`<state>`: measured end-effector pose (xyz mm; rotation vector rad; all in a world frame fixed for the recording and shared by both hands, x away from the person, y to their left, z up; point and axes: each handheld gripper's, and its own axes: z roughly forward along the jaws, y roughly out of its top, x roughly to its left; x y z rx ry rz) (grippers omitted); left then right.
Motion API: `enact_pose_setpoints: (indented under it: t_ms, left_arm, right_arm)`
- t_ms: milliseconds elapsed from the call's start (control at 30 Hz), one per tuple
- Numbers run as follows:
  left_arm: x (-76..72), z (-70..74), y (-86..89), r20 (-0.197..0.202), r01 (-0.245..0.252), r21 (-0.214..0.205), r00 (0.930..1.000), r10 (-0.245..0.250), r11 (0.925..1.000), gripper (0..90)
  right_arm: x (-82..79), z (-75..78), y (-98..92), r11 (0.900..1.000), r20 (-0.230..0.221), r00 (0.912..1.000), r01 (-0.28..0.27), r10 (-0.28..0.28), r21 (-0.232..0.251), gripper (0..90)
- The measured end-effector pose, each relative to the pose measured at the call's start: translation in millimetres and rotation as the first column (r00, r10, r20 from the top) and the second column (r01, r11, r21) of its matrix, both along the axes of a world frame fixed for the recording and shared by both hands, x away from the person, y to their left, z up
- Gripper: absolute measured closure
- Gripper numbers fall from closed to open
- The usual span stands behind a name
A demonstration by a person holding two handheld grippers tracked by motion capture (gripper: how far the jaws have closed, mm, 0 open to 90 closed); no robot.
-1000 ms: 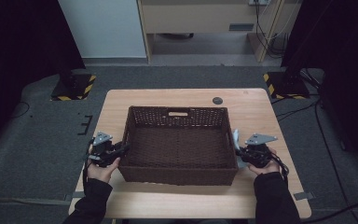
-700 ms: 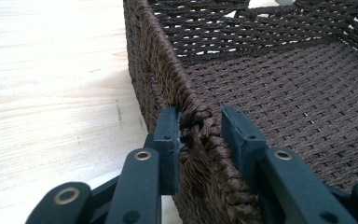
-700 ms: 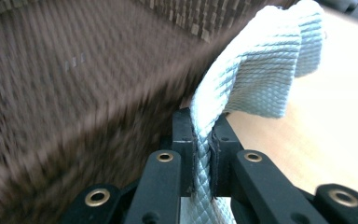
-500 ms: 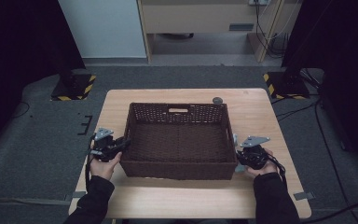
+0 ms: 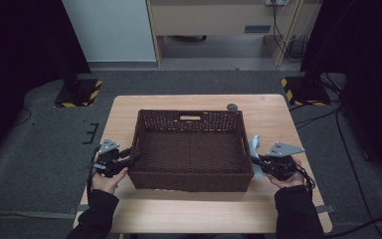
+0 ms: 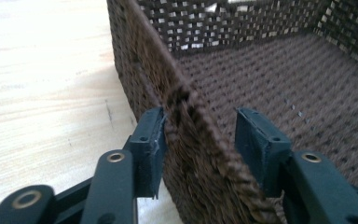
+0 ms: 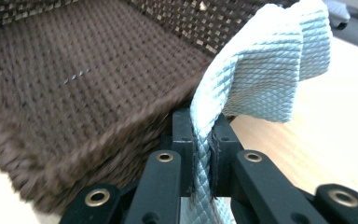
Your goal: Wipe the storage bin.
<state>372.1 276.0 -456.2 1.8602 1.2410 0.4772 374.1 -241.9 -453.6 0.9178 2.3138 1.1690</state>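
Tongs at the basket, both sides.
Our left tongs have just been opening, straddling its rim; our right tongs pinch a pale cloth.

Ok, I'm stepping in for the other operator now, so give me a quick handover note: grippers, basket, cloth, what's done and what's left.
Left gripper: its jaws have just been opening. They straddle the basket's left wall, one pad against it, the other clear.
Right gripper: clamped on a pale blue cloth, beside the basket's right wall.
Basket: brown wicker, mid-table, nothing inside.
Done: cloth picked up.
Left: probably pull the left gripper clear and drop the cloth in the basket.
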Motion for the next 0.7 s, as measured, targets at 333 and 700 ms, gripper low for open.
enact_pose_setpoints:
  t_ms: [333,700]
  left_arm:
    - [-2.8,2.2,-5.6,0.007,-0.047,0.013,0.9989,0.047,0.9988,66.3]
    - [0.2,3.2,-7.0,0.008,-0.079,0.016,0.9968,0.079,0.9967,69.2]
  right_arm:
    - [1.5,-43.1,10.0,0.9924,-0.157,0.9875,-0.003,-0.016,-0.123,83.9]
    - [-7.1,-7.9,2.4,1.0000,-0.032,0.9995,0.002,-0.003,-0.008,84.0]
